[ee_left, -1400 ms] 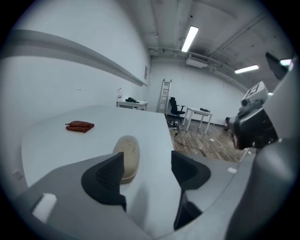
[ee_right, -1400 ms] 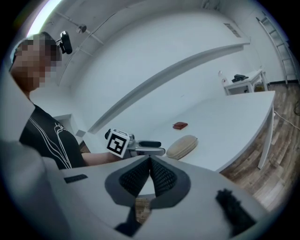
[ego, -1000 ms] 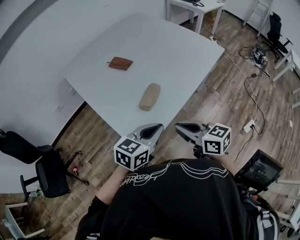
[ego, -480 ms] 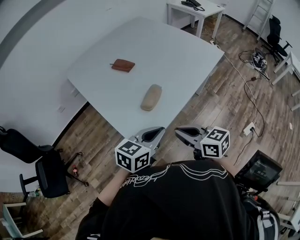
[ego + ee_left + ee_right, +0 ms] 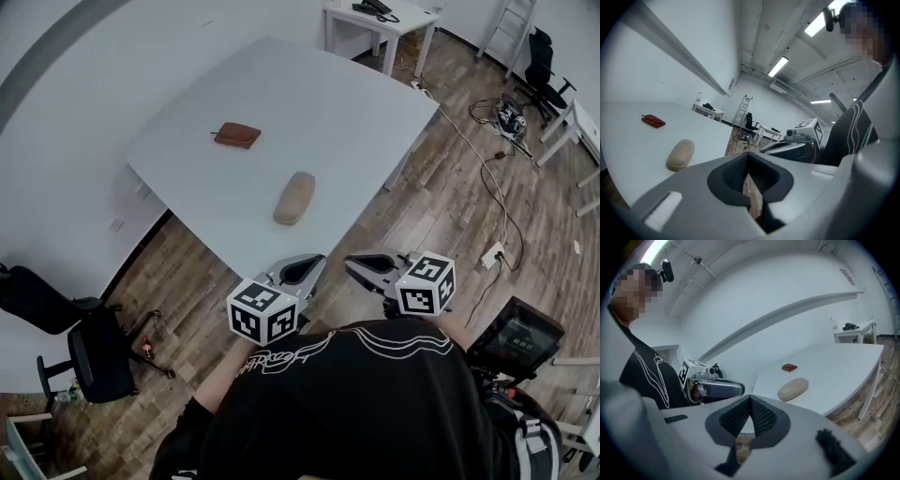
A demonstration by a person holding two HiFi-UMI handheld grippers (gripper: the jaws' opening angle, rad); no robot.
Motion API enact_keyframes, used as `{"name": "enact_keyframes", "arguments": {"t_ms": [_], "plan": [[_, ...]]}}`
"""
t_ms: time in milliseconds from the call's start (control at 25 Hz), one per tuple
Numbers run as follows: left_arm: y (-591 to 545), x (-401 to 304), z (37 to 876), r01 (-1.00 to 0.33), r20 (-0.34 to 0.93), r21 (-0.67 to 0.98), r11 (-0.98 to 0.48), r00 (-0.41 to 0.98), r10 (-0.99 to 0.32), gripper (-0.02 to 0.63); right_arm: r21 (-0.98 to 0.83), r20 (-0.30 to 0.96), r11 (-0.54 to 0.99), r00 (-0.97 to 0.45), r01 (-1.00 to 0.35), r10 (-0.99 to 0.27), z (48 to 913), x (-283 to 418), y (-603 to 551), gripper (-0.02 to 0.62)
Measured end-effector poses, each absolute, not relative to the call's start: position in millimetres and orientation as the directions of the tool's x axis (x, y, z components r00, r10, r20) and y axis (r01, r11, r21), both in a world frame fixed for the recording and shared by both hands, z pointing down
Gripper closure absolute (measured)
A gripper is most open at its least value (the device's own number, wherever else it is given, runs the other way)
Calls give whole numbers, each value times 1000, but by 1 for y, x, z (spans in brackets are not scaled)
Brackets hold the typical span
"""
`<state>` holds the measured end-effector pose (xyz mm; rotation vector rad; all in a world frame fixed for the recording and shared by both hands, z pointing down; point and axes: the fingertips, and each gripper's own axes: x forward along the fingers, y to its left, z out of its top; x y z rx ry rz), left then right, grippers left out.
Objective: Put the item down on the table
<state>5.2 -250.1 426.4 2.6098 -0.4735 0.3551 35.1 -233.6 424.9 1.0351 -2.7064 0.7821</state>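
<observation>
A beige oblong case [image 5: 294, 197] lies near the front edge of the white table [image 5: 347, 103]. Farther back on the left lies a small brown wallet [image 5: 236, 136]. Both grippers hover over the wooden floor, short of the table's edge and close to the person's chest. My left gripper [image 5: 317, 262] is shut with nothing in it, and my right gripper [image 5: 351, 265] is shut and empty too. The left gripper view shows the case [image 5: 680, 154] and the wallet [image 5: 653, 121] ahead on the left. The right gripper view shows the case [image 5: 792, 388] and the wallet [image 5: 789, 367] ahead on the right.
A black office chair [image 5: 84, 352] stands on the floor at the left. A small white desk [image 5: 380, 19] stands behind the table. Cables [image 5: 492, 169] and a power strip lie on the floor at the right. A dark screen [image 5: 516, 339] is at the lower right.
The head view has shifted slightly. Both grippers stay shut near the chest, and the case and the wallet have not moved on the table.
</observation>
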Motion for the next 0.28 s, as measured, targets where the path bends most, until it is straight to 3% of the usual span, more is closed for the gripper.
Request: {"name": "enact_keyframes", "arguments": {"t_ms": [280], "plan": [[-255, 11, 424, -386, 314, 406, -828, 910, -270, 601, -422, 306, 627, -754, -655, -581, 424, 41, -239, 591]]}}
